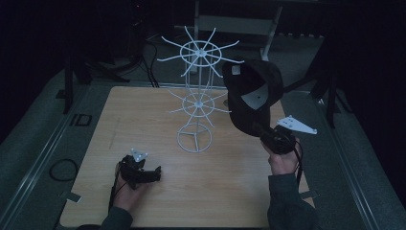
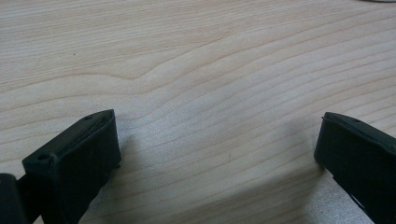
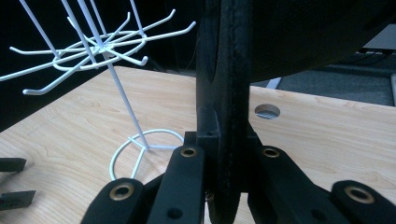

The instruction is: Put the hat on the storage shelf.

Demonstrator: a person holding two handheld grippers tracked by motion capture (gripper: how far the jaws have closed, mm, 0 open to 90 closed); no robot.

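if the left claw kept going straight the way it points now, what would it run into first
Most likely the wooden table itself. The left claw stands open and empty, tilted down at bare wood, with nothing between its jaws. From the high view it aims roughly rightwards, well short of the white wire rack; depth is hard to judge.

Cap [image 3: 299, 32] top cut off.

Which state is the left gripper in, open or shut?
Open. In the left gripper view, the left gripper has its jaws far apart over bare wooden table, nothing between them.
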